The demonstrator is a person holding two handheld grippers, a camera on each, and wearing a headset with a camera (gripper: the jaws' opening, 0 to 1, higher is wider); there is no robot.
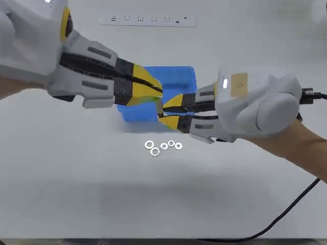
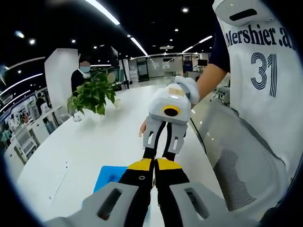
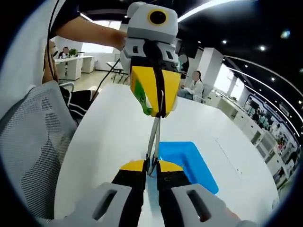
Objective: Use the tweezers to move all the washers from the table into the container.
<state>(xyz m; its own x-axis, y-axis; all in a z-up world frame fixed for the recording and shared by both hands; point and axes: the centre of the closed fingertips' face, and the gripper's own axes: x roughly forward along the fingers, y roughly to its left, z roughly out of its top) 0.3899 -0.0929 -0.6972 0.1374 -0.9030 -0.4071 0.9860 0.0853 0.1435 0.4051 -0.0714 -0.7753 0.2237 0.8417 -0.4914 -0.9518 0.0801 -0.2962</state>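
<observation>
Left tongs [image 1: 157, 93] reach in from the far-left side of the container [image 1: 179, 79], angled downward, their yellow jaws pressed together on one end of the tweezers [image 3: 154, 137]. Right tongs [image 1: 164, 109] come in level from the container's right side, nose to nose with the left pair just above its near wall. Their jaws flank the tweezers' other end with a narrow gap, and I cannot tell whether they press on it. In the head view the tweezers [image 1: 160, 105] are a short sliver bridging the two pairs of tongs.

Five washers [image 1: 163, 146] lie in a tight cluster on the counter [image 1: 76, 173] just in front of the container, below the right tongs and untouched. A power strip [image 1: 148, 20] lies well behind the container. A black cable [image 1: 286, 212] trails over the counter's near right part, well away from the container.

White counter surface spreads wide to the container's left and front. Both tongs cover the container's near-left corner, while its far right part shows uncovered.
</observation>
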